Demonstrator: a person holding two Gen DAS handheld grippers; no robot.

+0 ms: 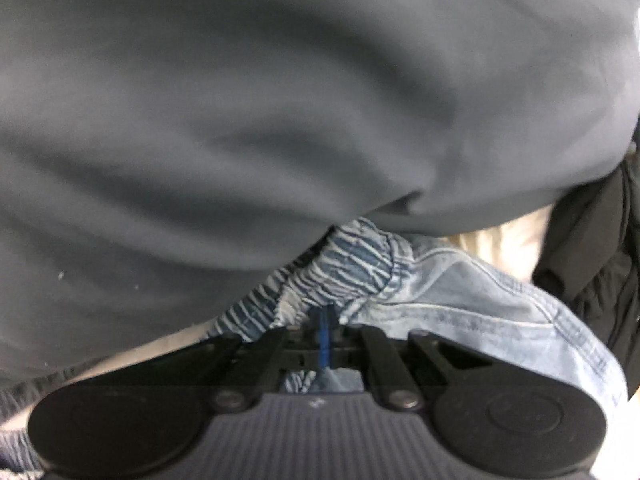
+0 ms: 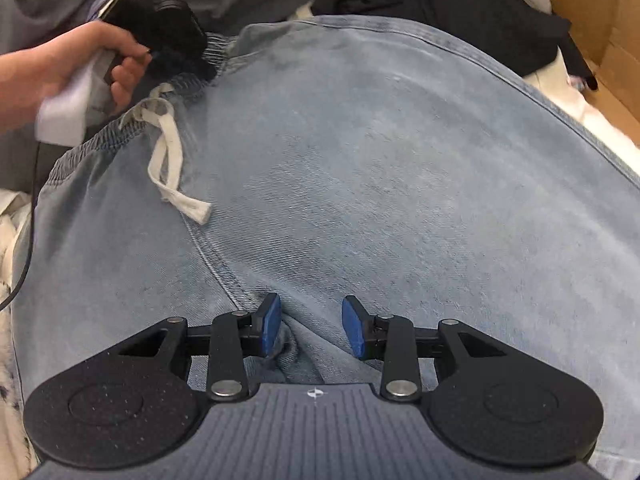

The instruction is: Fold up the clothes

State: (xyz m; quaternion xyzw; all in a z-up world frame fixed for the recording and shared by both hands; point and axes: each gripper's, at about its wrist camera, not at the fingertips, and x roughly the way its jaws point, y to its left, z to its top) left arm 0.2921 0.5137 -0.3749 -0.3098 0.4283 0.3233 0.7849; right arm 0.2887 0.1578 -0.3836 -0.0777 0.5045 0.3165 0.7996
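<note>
Light blue denim trousers (image 2: 400, 168) with an elastic waistband and a cream drawstring (image 2: 168, 152) lie spread under my right gripper (image 2: 313, 326). It stands open low over the crotch seam, and a small pucker of denim touches its left pad. At the upper left a hand (image 2: 72, 68) holds my left gripper (image 2: 196, 66) at the waistband. In the left wrist view the left gripper (image 1: 326, 320) is shut on the gathered waistband (image 1: 344, 268), its blue pads pressed together with the cloth.
A large grey garment (image 1: 240, 100) fills most of the left wrist view. Black clothing (image 1: 592, 248) lies to the right on pale bedding (image 1: 508, 240). More black clothing (image 2: 460, 4) and a cardboard box (image 2: 596, 12) sit beyond the trousers. A thin cable (image 2: 30, 248) hangs at the left.
</note>
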